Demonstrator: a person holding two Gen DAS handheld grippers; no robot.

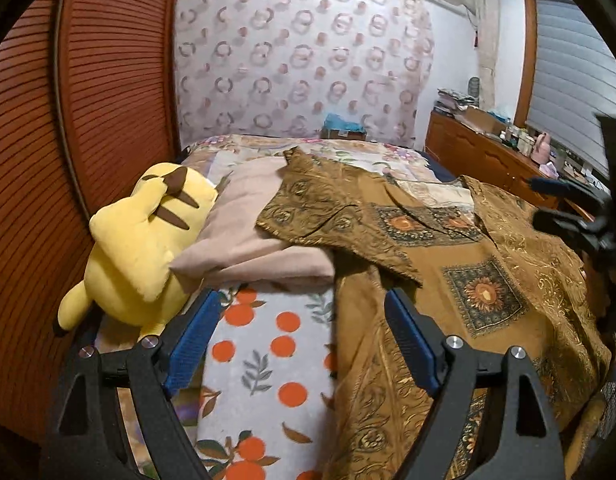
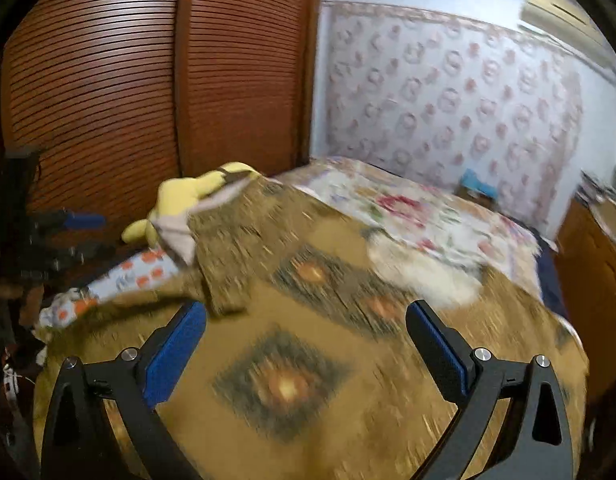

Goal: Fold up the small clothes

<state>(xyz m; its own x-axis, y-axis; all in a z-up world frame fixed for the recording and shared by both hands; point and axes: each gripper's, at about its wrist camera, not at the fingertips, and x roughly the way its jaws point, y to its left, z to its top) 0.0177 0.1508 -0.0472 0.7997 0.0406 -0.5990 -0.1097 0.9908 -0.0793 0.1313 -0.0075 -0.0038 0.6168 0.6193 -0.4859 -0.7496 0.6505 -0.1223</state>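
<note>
- the brown patterned shirt point(image 1: 460, 280) is lying spread over the bed point(image 1: 267, 360), its back panel flat toward the right side and one sleeve point(image 1: 332, 216) already turned in across the body.
- that folded sleeve is overlapping the pink folded cloth point(image 1: 251, 248), which is sitting between the shirt and the yellow plush toy point(image 1: 139, 248) at the bed's left edge.
- the left gripper point(image 1: 303, 340) is standing with its blue pads wide apart and nothing between them; it is hanging over the orange-print bedsheet and the shirt's left edge, apparently not touching either.
- the right gripper point(image 2: 305, 344) is also gaping wide and gripping nothing, hovering above the middle of the shirt; its view is smeared, so fine detail there is not readable.
- judging from this, one sleeve fold is done and the other side plus the lengthwise folds are remaining.
- risk: the fabric is looking thin and slippery, so the turned-in sleeve could be sliding back open if a pad is dragging across it on the way to the next corner.
- risk: a pinch taken near the left edge could be catching the bedsheet or the pink cloth together with the shirt, pulling the stack out of shape.
- risk: the plush toy is sitting just beside the work area, so a wide sweep of the left gripper could be knocking it off the bed.
- risk: grabbing only one layer at the hem could be leaving the fold uneven and wrinkled.
</note>
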